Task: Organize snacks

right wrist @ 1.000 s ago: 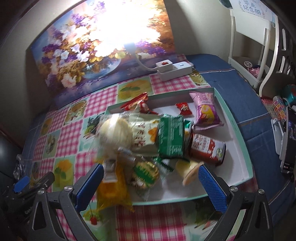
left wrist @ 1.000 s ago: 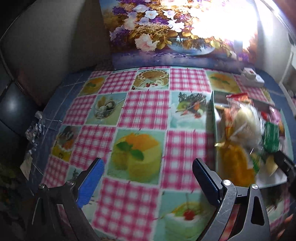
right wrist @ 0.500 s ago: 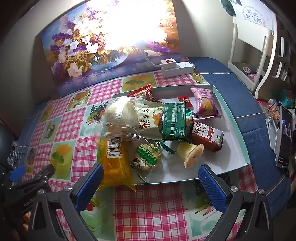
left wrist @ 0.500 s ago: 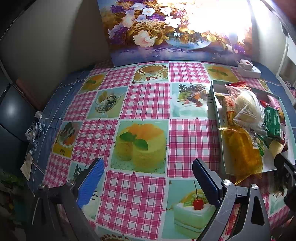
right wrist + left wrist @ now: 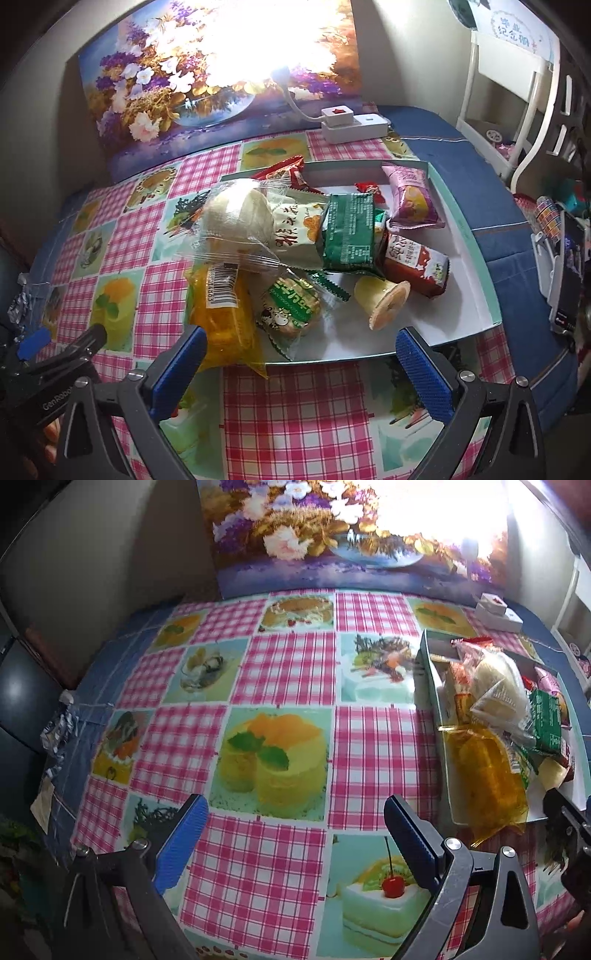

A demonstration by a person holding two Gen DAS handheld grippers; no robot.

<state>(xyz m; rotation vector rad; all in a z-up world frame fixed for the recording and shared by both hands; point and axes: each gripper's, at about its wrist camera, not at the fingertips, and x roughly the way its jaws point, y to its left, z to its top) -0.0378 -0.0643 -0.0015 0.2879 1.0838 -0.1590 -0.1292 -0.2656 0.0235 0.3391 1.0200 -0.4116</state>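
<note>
While heaped in the shallow white tray (image 5: pixel 476 295), snacks sit unsorted; yellow packet (image 5: pixel 225 314) overhangs the near rim. Right gripper (image 5: pixel 301 363) and left gripper (image 5: pixel 291 834) hover wide open, empty. Risk: snagging the overhang, dragging the pile onto the tablecloth (image 5: pixel 288 672).

Two dark grey grippers, left gripper (image 5: pixel 291 834) and right gripper (image 5: pixel 303 363), ribbed blue pads, silver screws, white "GenRobot" lettering lower left.
</note>
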